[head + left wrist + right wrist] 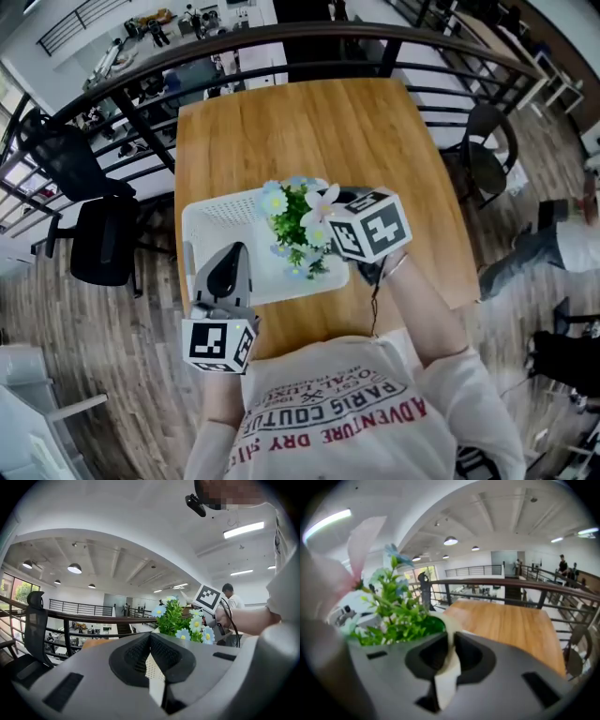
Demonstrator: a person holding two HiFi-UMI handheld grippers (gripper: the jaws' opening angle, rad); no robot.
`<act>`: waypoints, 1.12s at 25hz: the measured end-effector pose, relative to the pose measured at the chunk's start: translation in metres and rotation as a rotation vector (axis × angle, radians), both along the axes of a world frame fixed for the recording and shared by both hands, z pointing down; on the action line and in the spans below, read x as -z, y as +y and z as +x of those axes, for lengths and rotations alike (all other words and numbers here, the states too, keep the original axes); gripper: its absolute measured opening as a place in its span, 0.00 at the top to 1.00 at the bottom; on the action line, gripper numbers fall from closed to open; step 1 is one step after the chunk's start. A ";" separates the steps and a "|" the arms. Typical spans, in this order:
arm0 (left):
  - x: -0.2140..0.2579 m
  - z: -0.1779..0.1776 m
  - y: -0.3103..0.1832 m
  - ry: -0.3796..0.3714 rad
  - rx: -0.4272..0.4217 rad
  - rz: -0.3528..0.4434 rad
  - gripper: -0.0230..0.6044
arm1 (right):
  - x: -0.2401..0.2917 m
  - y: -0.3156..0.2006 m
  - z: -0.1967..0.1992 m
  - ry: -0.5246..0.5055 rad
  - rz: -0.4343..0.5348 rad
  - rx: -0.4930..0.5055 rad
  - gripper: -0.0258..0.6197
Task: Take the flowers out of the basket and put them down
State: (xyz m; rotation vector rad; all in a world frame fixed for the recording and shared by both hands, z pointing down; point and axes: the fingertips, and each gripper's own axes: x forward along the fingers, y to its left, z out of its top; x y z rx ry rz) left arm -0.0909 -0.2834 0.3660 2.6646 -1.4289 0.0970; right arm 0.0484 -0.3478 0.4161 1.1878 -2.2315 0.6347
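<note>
A bunch of artificial flowers (298, 223) with green leaves and pale blue and pink blooms hangs over the white perforated basket (211, 220) on the wooden table (309, 131). My right gripper (330, 232) is shut on the cream rim of the flowers' pot (448, 677), and the leaves (393, 613) crowd its left side. My left gripper (230, 249) is at the basket's near left part. It is shut on a strip of the basket's white perforated wall (153, 670). From the left gripper view the flowers (180, 620) and the right gripper's marker cube (207, 597) show just ahead.
A dark metal railing (281, 52) curves round the table's far and side edges. Black office chairs (89, 216) stand to the left and a round chair (487, 150) to the right. Bare tabletop (511, 620) stretches beyond the basket.
</note>
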 end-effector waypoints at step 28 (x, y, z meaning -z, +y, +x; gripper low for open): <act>-0.078 0.166 0.037 -0.057 0.012 -0.165 0.92 | -0.243 0.071 0.250 0.084 -0.442 -0.226 0.84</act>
